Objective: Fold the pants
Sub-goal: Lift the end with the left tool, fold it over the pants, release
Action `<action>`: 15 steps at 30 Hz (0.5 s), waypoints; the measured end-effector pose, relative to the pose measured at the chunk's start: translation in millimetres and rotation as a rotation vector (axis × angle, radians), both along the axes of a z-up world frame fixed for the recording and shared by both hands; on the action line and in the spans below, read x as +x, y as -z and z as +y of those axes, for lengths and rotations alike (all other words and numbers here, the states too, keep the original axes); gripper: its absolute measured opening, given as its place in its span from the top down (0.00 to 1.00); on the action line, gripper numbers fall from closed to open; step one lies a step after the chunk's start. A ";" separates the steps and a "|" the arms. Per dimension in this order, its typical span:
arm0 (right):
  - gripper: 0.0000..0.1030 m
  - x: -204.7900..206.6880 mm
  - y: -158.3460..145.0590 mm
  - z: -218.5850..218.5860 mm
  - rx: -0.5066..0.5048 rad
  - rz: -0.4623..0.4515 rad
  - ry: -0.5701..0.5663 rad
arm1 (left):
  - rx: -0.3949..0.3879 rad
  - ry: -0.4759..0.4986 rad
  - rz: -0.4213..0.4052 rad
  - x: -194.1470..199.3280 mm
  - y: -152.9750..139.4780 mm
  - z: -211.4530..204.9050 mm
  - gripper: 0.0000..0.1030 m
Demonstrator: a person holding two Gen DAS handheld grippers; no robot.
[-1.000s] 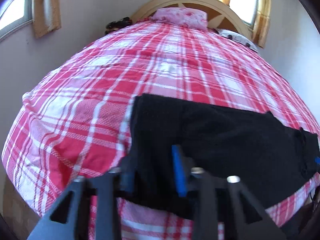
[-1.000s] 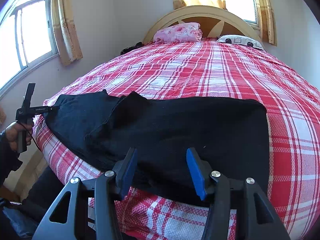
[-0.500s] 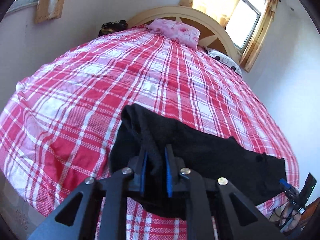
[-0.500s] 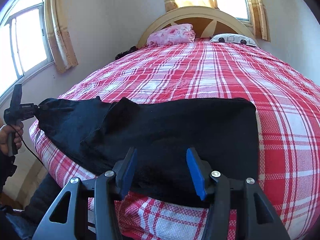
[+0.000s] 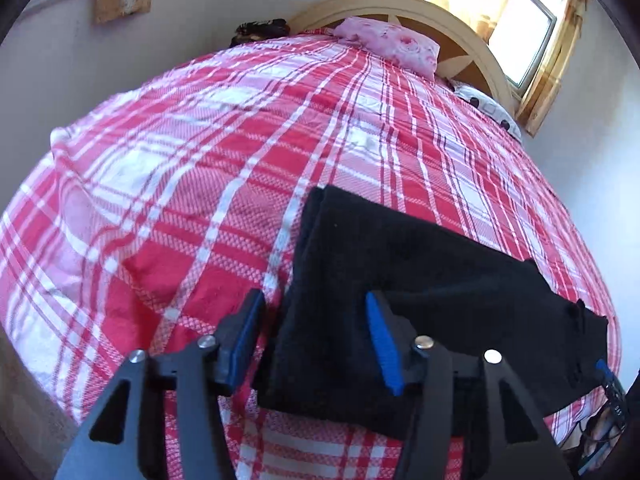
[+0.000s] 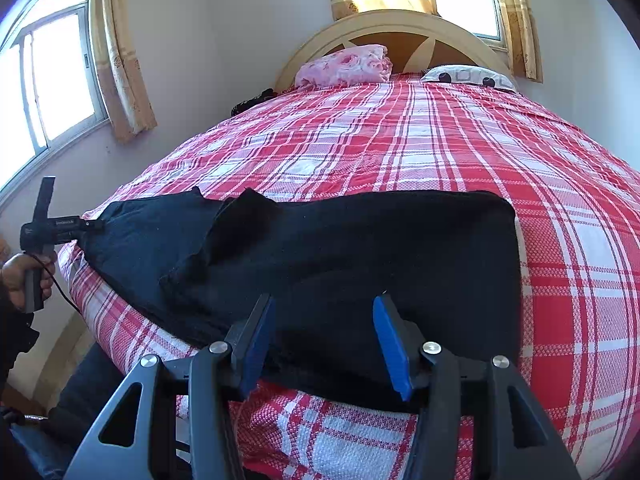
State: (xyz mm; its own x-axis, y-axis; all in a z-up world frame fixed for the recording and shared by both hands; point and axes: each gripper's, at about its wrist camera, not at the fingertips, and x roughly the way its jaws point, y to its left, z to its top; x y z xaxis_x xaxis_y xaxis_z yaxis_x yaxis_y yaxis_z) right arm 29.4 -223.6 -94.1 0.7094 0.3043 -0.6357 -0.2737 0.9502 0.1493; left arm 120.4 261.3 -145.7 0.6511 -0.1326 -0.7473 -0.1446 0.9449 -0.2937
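Black pants (image 6: 340, 248) lie lengthwise along the near edge of a bed with a red plaid cover (image 6: 440, 140). At their left end (image 5: 420, 276) my left gripper (image 5: 314, 308) has its jaws opening. The cloth's folded edge sits between the blue pads, which do not press on it. In the right wrist view that left gripper (image 6: 94, 225) shows at the pants' far left tip, held by a hand (image 6: 24, 276). My right gripper (image 6: 323, 308) stands open over the right end, nothing pinched. Its tip peeks into the left wrist view (image 5: 608, 376).
A pink pillow (image 6: 344, 66) and a white patterned pillow (image 6: 468, 77) lie against the curved headboard (image 6: 400, 24). A dark bundle (image 6: 252, 102) sits at the bed's far left corner. Curtained windows (image 6: 60, 76) line the left and back walls. The person's legs (image 6: 80, 400) are beside the bed's near edge.
Half a second ago the left gripper was shut on a bunched-up pants end. Now its jaws stand apart and the cloth lies flat. The right gripper has stayed put.
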 end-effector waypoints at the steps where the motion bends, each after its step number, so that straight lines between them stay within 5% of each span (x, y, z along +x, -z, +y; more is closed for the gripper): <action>1: 0.49 -0.3 -0.1 0.2 0.000 -0.001 -0.001 | 0.006 0.010 -0.011 -0.7 1.8 -0.6 0.47; 6: 0.49 -0.9 1.2 1.2 0.000 0.002 0.001 | -0.031 0.070 -0.007 -0.7 -1.4 -1.8 0.83; 15: 0.49 1.9 -1.0 -6.0 0.016 0.014 0.024 | -0.215 0.173 -0.139 -25.7 -69.2 -39.8 0.87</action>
State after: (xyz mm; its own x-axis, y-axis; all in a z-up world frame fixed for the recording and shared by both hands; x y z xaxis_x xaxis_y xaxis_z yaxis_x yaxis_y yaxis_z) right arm 31.4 -229.6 -93.1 0.7079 0.2972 -0.6407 -0.2483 0.9540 0.1682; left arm 94.7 221.5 -76.5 0.6990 -0.3961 -0.5955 0.0685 0.8659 -0.4955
